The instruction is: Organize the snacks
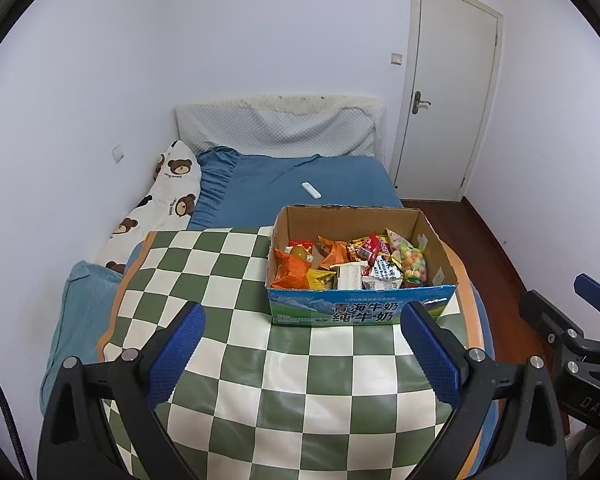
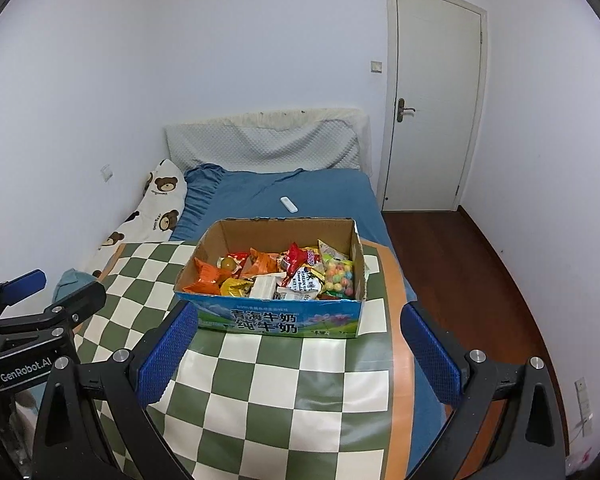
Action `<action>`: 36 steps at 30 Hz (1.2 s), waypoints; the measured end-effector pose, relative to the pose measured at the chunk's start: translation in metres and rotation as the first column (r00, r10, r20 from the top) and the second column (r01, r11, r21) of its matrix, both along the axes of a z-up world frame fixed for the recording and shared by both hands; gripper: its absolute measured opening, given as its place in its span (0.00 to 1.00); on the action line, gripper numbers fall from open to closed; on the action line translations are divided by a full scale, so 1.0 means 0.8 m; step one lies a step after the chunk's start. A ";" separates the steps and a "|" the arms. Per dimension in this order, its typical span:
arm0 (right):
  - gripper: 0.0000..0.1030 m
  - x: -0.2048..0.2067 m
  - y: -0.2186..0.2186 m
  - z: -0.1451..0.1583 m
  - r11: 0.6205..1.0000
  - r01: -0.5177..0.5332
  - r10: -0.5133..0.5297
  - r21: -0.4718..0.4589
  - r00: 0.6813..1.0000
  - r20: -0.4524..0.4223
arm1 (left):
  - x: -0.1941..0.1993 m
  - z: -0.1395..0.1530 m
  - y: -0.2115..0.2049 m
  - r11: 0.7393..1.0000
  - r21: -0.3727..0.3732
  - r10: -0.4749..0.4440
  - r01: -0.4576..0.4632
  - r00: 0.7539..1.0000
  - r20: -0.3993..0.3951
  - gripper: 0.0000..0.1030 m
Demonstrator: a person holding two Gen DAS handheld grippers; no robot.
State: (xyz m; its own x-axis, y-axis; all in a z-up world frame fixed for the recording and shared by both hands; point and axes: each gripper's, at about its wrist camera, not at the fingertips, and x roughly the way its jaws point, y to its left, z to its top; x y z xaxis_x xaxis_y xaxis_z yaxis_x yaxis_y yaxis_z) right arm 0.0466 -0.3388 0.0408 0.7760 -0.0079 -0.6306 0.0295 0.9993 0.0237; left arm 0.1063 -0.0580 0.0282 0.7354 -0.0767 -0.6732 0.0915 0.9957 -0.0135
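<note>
An open cardboard milk box [image 1: 356,312] [image 2: 284,322] with a blue-green printed front stands on a green and white checked mat [image 1: 260,380] [image 2: 268,392] on the bed. It holds several snack packets: orange bags [image 1: 290,272] [image 2: 206,278], a red packet [image 1: 370,248] [image 2: 296,256], a bag of coloured candy balls [image 1: 414,266] [image 2: 340,276]. My left gripper [image 1: 302,350] is open and empty, held above the mat in front of the box. My right gripper [image 2: 298,352] is open and empty, just in front of the box. Each gripper shows at the edge of the other's view.
The bed has a blue sheet [image 1: 300,184] with a white remote [image 1: 311,190] [image 2: 289,204] lying on it. A bear-print pillow [image 1: 168,200] lies along the left wall. A padded headboard [image 1: 276,128] is at the back. A closed white door [image 1: 448,92] and wooden floor [image 2: 452,264] are on the right.
</note>
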 end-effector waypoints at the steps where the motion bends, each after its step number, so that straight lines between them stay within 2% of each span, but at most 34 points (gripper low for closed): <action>1: 1.00 0.004 0.000 -0.003 1.000 0.002 -0.002 -0.001 1.000 -0.002 | 0.002 -0.001 0.000 1.000 0.001 0.003 -0.003 1.000 -0.001 0.99; 20: 1.00 0.107 -0.009 -0.058 0.997 0.068 -0.069 -0.021 0.997 -0.038 | 0.101 -0.049 -0.006 0.998 0.032 0.048 -0.046 0.998 -0.042 1.00; 28: 1.00 0.136 -0.015 -0.079 0.997 0.073 -0.073 -0.002 0.994 -0.079 | 0.121 -0.056 -0.009 0.998 0.040 0.047 -0.045 0.997 -0.055 1.00; 36: 1.00 0.140 -0.018 -0.088 0.996 0.087 -0.088 -0.015 0.992 -0.088 | 0.128 -0.062 -0.012 0.999 0.043 0.035 -0.032 0.997 -0.072 1.00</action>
State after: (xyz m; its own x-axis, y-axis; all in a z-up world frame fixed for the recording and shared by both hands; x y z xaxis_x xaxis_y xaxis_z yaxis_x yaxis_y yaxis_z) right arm 0.1583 -0.3535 -0.0294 0.7135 -0.0808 -0.6960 0.1188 0.9929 0.0065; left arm 0.2087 -0.0672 -0.0213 0.6864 -0.0231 -0.7269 0.0582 0.9980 0.0232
